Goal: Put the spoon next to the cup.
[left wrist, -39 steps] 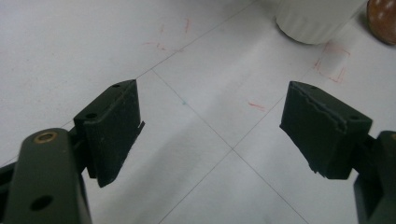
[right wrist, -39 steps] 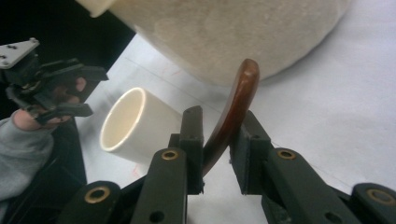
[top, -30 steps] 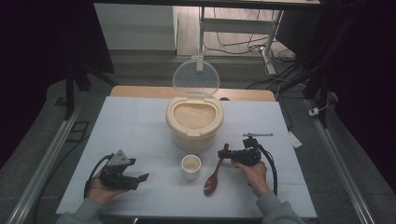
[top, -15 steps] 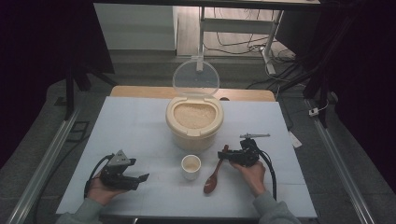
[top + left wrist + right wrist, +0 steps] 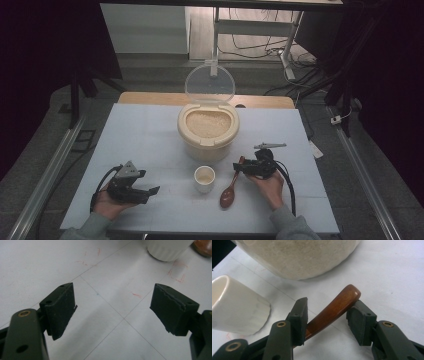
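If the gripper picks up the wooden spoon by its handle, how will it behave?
The wooden spoon looks rigid, so it should not bend. Its handle is glossy and rounded, so it may slip or twist between the right gripper pads. The bowl end is wider, so it may droop.

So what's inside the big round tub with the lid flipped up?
The tub is filled almost to the rim with pale grains, probably rice. Its clear lid stands open behind. Anything buried under the grains is hidden.
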`<state>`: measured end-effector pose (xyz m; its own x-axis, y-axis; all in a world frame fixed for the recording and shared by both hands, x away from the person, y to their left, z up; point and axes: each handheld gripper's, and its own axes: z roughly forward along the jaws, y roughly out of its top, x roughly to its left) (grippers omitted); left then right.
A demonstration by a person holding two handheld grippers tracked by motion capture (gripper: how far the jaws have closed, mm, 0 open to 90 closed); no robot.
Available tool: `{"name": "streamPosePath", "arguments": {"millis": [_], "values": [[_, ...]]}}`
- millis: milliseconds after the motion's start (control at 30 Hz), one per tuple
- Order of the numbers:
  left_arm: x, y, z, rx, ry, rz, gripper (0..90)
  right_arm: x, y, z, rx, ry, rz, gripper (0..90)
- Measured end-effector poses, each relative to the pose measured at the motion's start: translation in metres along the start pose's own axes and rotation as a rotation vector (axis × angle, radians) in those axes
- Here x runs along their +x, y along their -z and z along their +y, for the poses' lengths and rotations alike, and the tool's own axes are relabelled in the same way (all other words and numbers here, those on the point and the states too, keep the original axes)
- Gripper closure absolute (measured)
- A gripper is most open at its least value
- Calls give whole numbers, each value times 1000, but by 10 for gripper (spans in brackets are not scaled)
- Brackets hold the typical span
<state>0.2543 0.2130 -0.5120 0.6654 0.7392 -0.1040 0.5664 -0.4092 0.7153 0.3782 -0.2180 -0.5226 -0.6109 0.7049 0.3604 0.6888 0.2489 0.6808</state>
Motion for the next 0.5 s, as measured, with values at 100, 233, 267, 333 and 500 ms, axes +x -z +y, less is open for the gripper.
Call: {"name": "streamPosePath", "arguments": {"millis": [100,233,267,333,500], "values": [[0,0,0,0,0,0,202,-1,0,0,-5,0,-17,470],[0,0,0,1,-1,0,202,-1,1,1,-23,6,-44,425],[0,0,0,1,-2,0,202,-1,2,1,-30,9,-52,419],[0,0,0,0,-1,0,202,-1,3,1,-40,7,-57,417],[0,0,0,-1,0,0,202,-1,6,2,-55,23,-51,413]]}}
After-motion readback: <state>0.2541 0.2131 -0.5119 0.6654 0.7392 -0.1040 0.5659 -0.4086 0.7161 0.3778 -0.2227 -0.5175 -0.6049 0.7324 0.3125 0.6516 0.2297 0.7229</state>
